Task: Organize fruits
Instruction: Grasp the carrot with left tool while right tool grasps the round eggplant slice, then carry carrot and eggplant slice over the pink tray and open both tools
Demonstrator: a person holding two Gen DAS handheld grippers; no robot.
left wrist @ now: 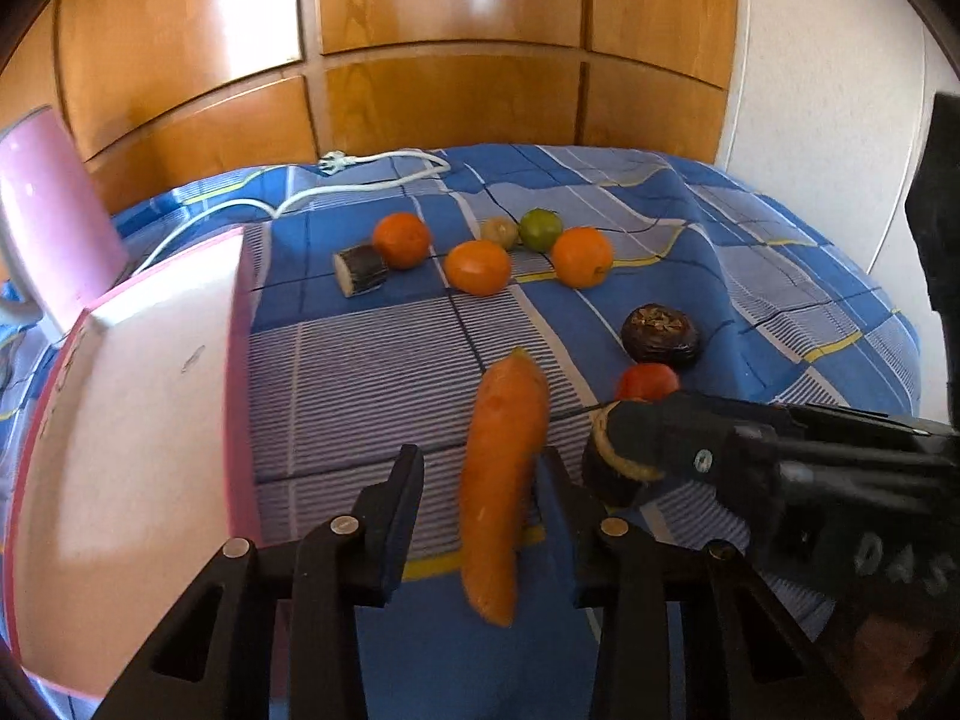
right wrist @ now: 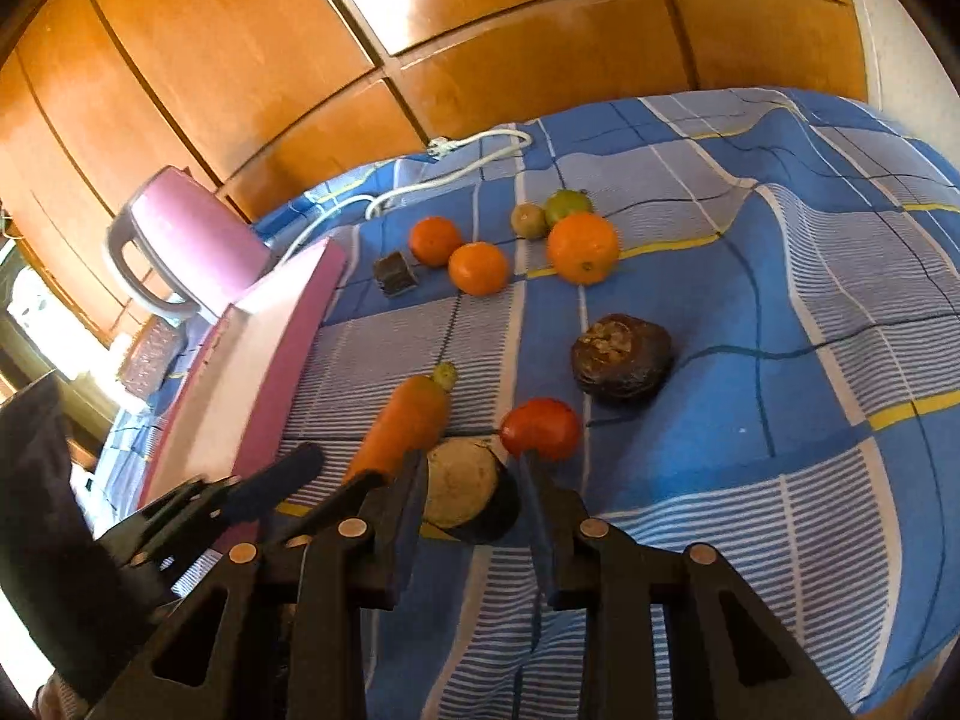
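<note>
Pick-up step: left gripper [left wrist: 480, 516] fingers are straddling the carrot [left wrist: 501, 480] on the bed [left wrist: 780, 276], not yet clamped; right gripper [right wrist: 474, 516] is gripping the eggplant piece [right wrist: 465, 483]. Next: close, lift both.

Blue checked bedspread [left wrist: 690, 228] with yellow lines, orange carrot [left wrist: 501, 480], red tomato [right wrist: 540, 427], green lime [left wrist: 540, 229], pink box [left wrist: 138, 420], white cable [left wrist: 360, 180]
</note>
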